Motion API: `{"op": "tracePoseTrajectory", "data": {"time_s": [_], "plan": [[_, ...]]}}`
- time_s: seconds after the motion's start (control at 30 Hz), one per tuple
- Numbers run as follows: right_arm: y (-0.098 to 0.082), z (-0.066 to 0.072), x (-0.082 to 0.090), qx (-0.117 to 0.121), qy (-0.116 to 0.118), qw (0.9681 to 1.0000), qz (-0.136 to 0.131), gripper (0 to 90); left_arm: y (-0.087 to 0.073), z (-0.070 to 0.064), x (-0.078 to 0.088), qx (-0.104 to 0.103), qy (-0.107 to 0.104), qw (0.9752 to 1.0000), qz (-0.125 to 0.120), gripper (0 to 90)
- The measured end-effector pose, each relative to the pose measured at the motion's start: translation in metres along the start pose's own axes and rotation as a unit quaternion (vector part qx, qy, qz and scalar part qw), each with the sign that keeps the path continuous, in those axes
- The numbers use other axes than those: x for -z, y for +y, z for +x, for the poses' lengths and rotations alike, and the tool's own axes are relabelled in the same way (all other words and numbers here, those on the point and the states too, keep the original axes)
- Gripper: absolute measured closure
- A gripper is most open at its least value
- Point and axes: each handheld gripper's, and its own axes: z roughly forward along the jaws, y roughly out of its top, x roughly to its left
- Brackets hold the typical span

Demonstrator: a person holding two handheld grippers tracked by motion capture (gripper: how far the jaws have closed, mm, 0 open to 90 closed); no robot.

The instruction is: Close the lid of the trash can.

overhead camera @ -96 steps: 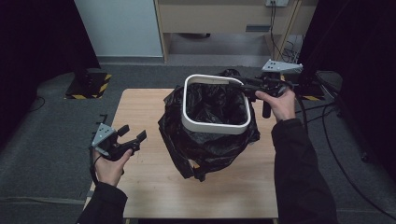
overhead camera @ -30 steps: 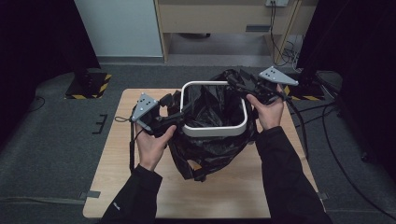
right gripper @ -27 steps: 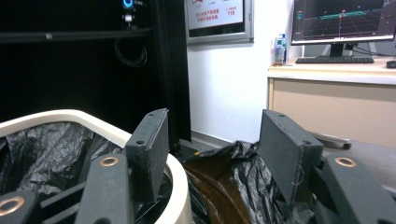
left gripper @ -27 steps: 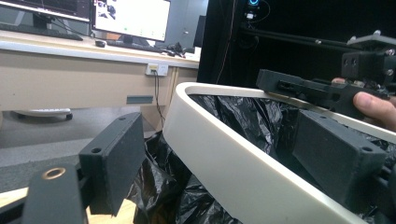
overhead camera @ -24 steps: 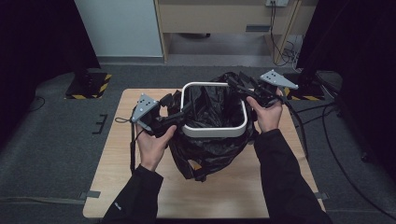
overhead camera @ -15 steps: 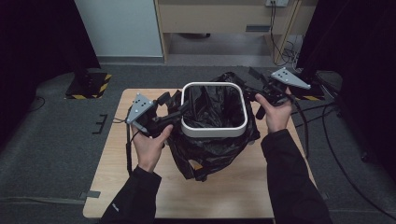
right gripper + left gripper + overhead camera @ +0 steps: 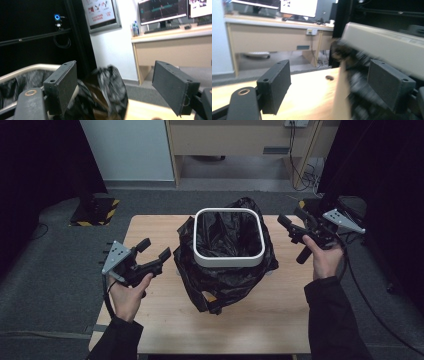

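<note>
A white square-rimmed bin [image 7: 228, 259] stands in the middle of the wooden table [image 7: 280, 320], lined with a black plastic bag [image 7: 225, 280] that spills down over its sides. My left gripper [image 7: 153, 254] hovers open left of the bin, a short way from the bag. In the left gripper view the bin's pale rim [image 7: 384, 47] looms blurred at the right, behind the open jaws. My right gripper [image 7: 291, 224] is held open off the bin's right side, near the table's far right corner. The right gripper view shows the bag's bunched edge [image 7: 110, 85] and the bin rim [image 7: 22, 71] beyond its spread jaws.
A wooden desk [image 7: 240, 140] stands beyond the table across grey carpet. A black block with yellow hazard stripes [image 7: 97, 207] sits on the floor at the back left. Cables [image 7: 305, 170] trail at the back right. Bare table surface lies in front of the bin.
Both grippers were at the bin's rim, on the bag; they have let go and drawn apart, the left moving left and nearer, the right out to the right.
</note>
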Motion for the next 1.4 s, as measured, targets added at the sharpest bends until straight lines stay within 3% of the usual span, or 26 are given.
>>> {"op": "tracePoseTrajectory", "data": {"time_s": [0.23, 0.33, 0.47, 0.67, 0.8, 0.93, 1.0, 1.03, 1.07, 1.1, 1.13, 1.27, 1.3, 1.4], "plan": [[-0.024, -0.011, 0.014, -0.007, -0.01, 0.9994, 0.033, 19.1, -0.029, 0.019, 0.009, 0.012, 0.024, 0.9987, 0.043, 17.4], [-0.042, -0.02, 0.019, -0.011, -0.021, 0.9977, 0.063, 18.8, -0.053, 0.028, 0.008, 0.018, 0.037, 0.9956, 0.084, 17.4], [-0.064, -0.026, 0.022, -0.019, -0.021, 0.9951, 0.095, 18.4, -0.072, 0.035, 0.0, 0.035, 0.035, 0.9911, 0.124, 17.1], [-0.092, -0.036, 0.024, -0.01, -0.026, 0.9862, 0.163, 17.5, -0.096, 0.041, -0.008, 0.032, 0.042, 0.9834, 0.174, 15.7], [-0.111, -0.044, 0.027, -0.004, -0.04, 0.9788, 0.201, 17.0, -0.11, 0.046, -0.011, 0.03, 0.044, 0.9755, 0.214, 14.7], [-0.127, -0.051, 0.029, 0.011, -0.057, 0.9689, 0.241, 16.8, -0.124, 0.052, -0.013, 0.019, 0.054, 0.9665, 0.25, 14.3], [-0.134, -0.054, 0.03, 0.014, -0.062, 0.9641, 0.258, 16.7, -0.131, 0.054, -0.014, 0.015, 0.059, 0.9601, 0.273, 14.3], [-0.137, -0.056, 0.031, 0.015, -0.066, 0.9622, 0.264, 16.5, -0.131, 0.054, -0.014, 0.015, 0.059, 0.9601, 0.273, 14.3], [-0.14, -0.058, 0.031, 0.018, -0.07, 0.9598, 0.271, 16.1, -0.137, 0.055, -0.016, 0.008, 0.061, 0.9536, 0.295, 14.3], [-0.14, -0.058, 0.031, 0.018, -0.07, 0.9598, 0.271, 16.1, -0.137, 0.055, -0.016, 0.008, 0.061, 0.9536, 0.295, 14.3], [-0.147, -0.062, 0.032, 0.027, -0.08, 0.9537, 0.289, 15.4, -0.141, 0.057, -0.02, 0.001, 0.063, 0.949, 0.309, 14.3], [-0.16, -0.069, 0.035, 0.04, -0.089, 0.9422, 0.32, 15.0, -0.146, 0.061, -0.024, -0.005, 0.066, 0.9452, 0.32, 13.3], [-0.16, -0.069, 0.035, 0.04, -0.089, 0.9422, 0.32, 15.0, -0.146, 0.061, -0.024, -0.005, 0.066, 0.9452, 0.32, 13.3], [-0.169, -0.074, 0.038, 0.052, -0.096, 0.9322, 0.345, 13.9, -0.15, 0.066, -0.025, -0.009, 0.073, 0.9394, 0.335, 12.8]]}}
